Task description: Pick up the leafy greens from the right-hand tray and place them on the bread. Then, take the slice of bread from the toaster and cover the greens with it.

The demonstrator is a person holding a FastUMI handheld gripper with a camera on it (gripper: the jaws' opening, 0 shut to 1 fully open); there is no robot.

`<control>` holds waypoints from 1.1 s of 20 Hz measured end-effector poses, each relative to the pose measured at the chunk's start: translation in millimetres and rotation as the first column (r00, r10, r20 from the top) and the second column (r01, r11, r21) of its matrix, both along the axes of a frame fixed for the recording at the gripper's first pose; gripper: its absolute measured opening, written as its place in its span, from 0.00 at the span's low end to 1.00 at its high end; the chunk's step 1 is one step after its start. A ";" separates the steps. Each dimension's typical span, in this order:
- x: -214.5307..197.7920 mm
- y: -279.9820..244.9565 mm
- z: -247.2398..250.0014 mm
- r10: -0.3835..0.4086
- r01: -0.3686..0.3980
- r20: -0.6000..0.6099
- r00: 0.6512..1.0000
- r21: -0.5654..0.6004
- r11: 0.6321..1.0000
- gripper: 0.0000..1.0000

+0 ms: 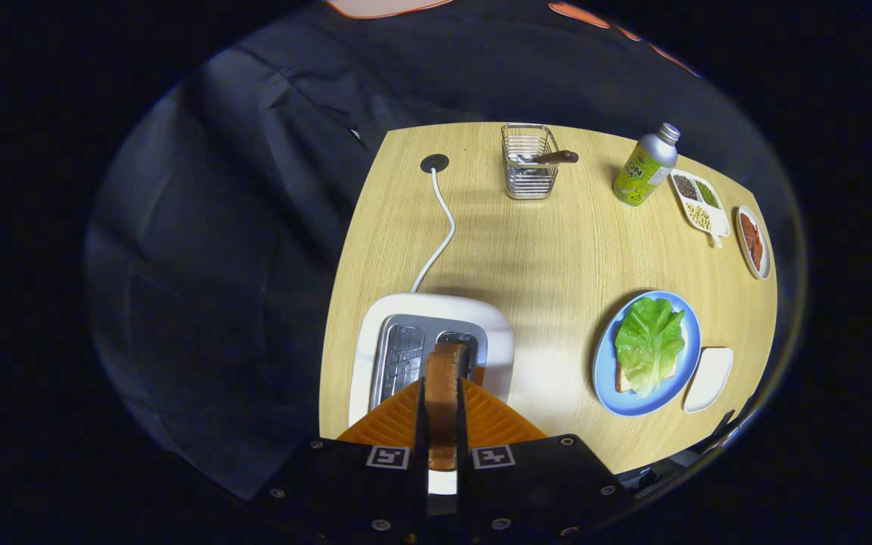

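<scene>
My gripper point(442, 393) is shut on a slice of toasted bread point(443, 378), held edge-up between the two fingers just above the white toaster point(406, 318) and its right slot. To the right on the table, a blue plate point(604, 375) carries another slice of bread point(622, 380) with the leafy greens point(649, 342) lying on top of it. A small white tray point(708, 378) sits beside the plate, on its right.
The toaster's white cord point(442, 227) runs back to a grommet point(434, 162) in the wooden table point(542, 250). At the far side stand a wire basket point(530, 162) with a brown-handled tool, a green-labelled bottle point(645, 168), a divided dish of seeds point(699, 200) and a dish of red food point(752, 241).
</scene>
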State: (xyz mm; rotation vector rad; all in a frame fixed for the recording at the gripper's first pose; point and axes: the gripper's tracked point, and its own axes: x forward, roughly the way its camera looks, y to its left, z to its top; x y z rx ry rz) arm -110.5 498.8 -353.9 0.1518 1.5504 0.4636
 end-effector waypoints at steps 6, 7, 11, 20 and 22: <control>10.0 -22.4 35.7 -0.060 0.057 0.016 0.998 0.165 0.985 0.16; 12.2 -27.4 42.2 -0.077 0.074 0.010 0.997 0.200 0.977 0.16; 26.7 -57.5 62.7 -0.152 0.148 -0.012 0.988 0.319 0.936 0.16; 39.9 -143.2 58.7 -0.247 0.255 -0.074 0.966 0.430 0.866 0.16; 39.2 -160.2 50.8 -0.255 0.263 -0.076 0.964 0.429 0.864 0.16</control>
